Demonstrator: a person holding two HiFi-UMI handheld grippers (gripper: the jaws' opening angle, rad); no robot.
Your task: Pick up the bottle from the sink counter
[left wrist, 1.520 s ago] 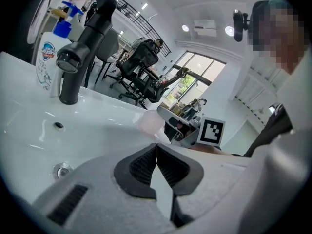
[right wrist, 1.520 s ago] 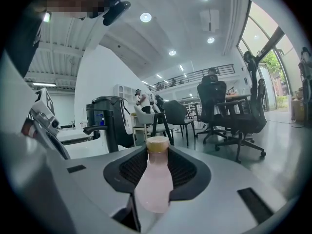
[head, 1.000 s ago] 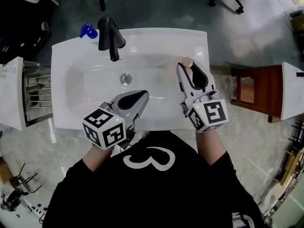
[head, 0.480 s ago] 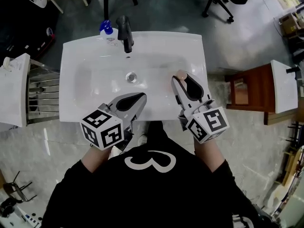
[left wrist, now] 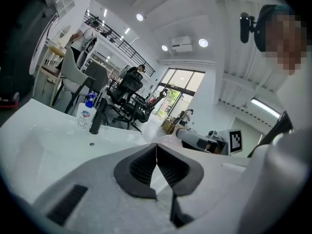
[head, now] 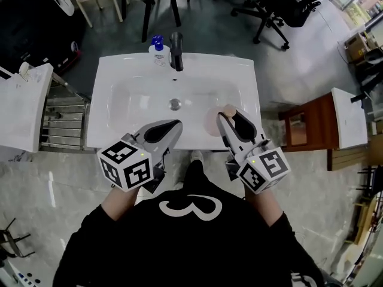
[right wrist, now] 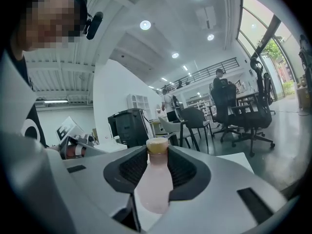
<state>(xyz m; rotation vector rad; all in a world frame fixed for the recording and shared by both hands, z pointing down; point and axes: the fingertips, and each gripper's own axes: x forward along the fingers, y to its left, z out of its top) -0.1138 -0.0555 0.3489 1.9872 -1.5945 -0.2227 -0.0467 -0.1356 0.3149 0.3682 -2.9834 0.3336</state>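
A pale pink bottle (right wrist: pixel 155 182) with a tan cap sits between the dark pads of my right gripper (right wrist: pixel 157 152), which is shut on it. In the head view the bottle (head: pixel 213 120) shows beside the right gripper (head: pixel 229 115), over the front right of the white sink (head: pixel 108 70). My left gripper (head: pixel 172 125) hovers at the sink's front edge. Its jaws (left wrist: pixel 156 149) are shut with nothing between them.
A black faucet (head: pixel 176 48) and a soap bottle with a blue pump (head: pixel 157 51) stand at the sink's back rim. A white cabinet (head: pixel 24 106) and a metal rack (head: pixel 63 117) are at the left. A wooden stool (head: pixel 302 127) stands at the right, office chairs beyond.
The head view has pulled back, so the sink looks smaller. Both grippers have drawn nearer to the sink's front edge. The right gripper has kept its hold on the bottle.
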